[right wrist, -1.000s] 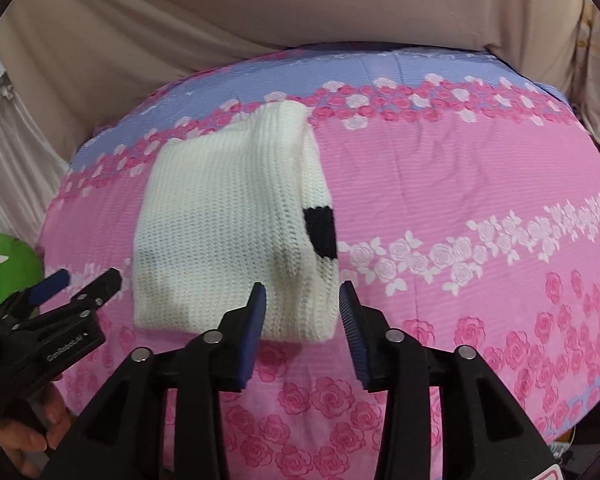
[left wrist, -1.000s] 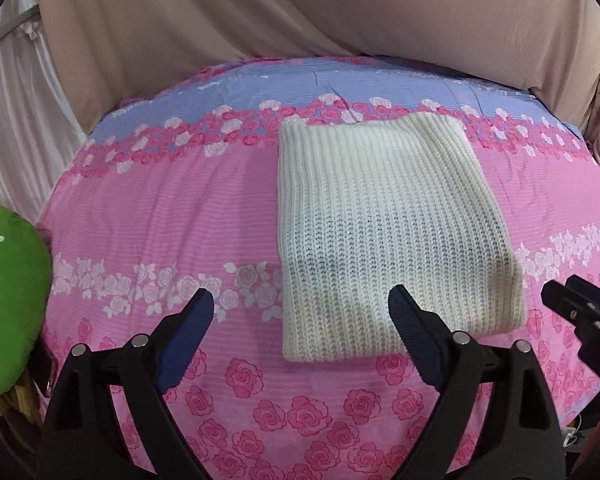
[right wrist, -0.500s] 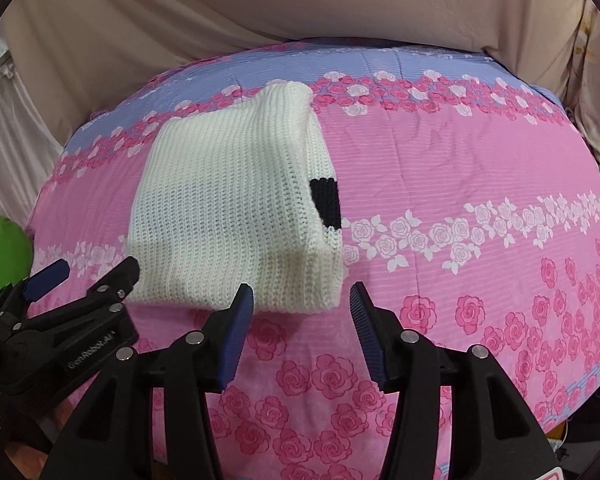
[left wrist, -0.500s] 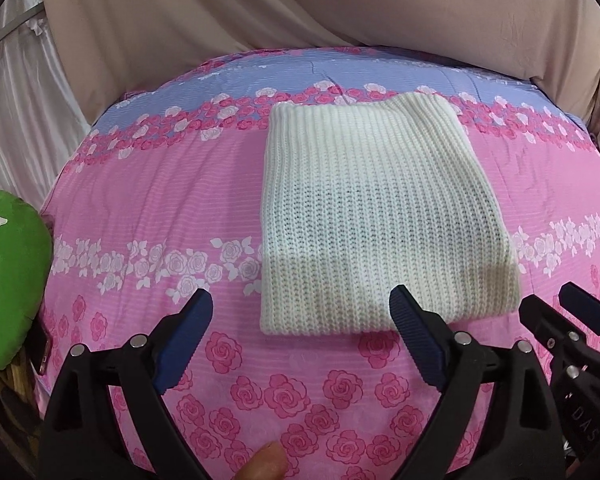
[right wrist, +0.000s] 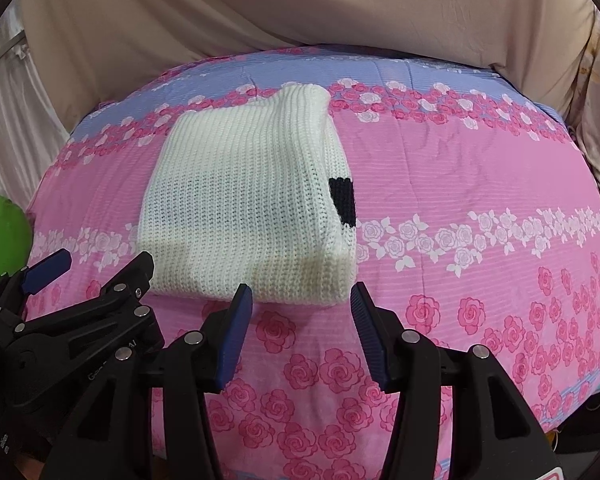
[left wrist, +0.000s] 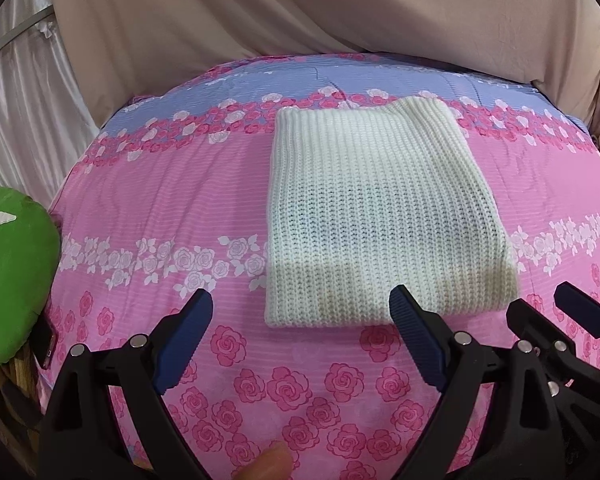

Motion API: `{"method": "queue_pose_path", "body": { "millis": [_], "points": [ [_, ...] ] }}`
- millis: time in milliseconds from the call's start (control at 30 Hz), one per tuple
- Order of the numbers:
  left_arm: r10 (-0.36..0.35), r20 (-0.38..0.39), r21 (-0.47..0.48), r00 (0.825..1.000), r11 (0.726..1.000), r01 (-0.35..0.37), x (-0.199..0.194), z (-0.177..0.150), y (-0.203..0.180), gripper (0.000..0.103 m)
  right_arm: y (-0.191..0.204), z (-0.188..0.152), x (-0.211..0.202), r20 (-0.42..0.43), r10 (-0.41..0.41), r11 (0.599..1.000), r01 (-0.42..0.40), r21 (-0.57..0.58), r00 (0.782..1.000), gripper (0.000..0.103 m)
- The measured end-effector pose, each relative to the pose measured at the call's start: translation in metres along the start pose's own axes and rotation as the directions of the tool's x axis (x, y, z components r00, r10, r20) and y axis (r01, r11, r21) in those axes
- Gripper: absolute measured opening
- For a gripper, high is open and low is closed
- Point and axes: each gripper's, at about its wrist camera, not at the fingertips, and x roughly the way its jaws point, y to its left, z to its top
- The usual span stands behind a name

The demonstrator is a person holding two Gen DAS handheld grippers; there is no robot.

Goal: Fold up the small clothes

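Observation:
A cream knitted garment (left wrist: 376, 216) lies folded into a thick rectangle on the pink floral bedspread (left wrist: 160, 200). In the right wrist view the garment (right wrist: 240, 208) shows a black patch (right wrist: 343, 200) on its right folded side. My left gripper (left wrist: 300, 320) is open and empty, just short of the garment's near edge. My right gripper (right wrist: 300, 312) is open and empty, near the garment's near right corner. Each gripper shows at the edge of the other's view, the right gripper (left wrist: 580, 320) and the left gripper (right wrist: 96, 268).
A green plush cushion (left wrist: 8, 280) lies at the bed's left edge, with a phone (left wrist: 46, 344) beside it. Beige cloth (left wrist: 300, 8) hangs behind the bed. A white curtain (left wrist: 16, 92) hangs at the left.
Both grippers have pulled back from the garment toward the near edge of the bed. The right gripper's jaws have opened wider. The garment has stayed in place.

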Motion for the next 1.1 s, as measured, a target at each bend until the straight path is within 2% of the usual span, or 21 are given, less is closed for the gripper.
{"method": "queue_pose_path", "body": {
  "millis": [600,1100],
  "points": [
    [-0.018,-0.035,-0.027,0.999,0.999,0.017,0.009,-0.001,0.007,0.088,0.003,0.0,0.003,-0.014,0.006,1.0,-0.006,0.008,1.0,0.053],
    [0.014,-0.041,-0.02,0.999,1.0,-0.015,0.01,0.0,0.006,0.087,0.009,0.004,0.004,-0.008,0.002,1.0,-0.002,-0.009,1.0,0.053]
  ]
}}
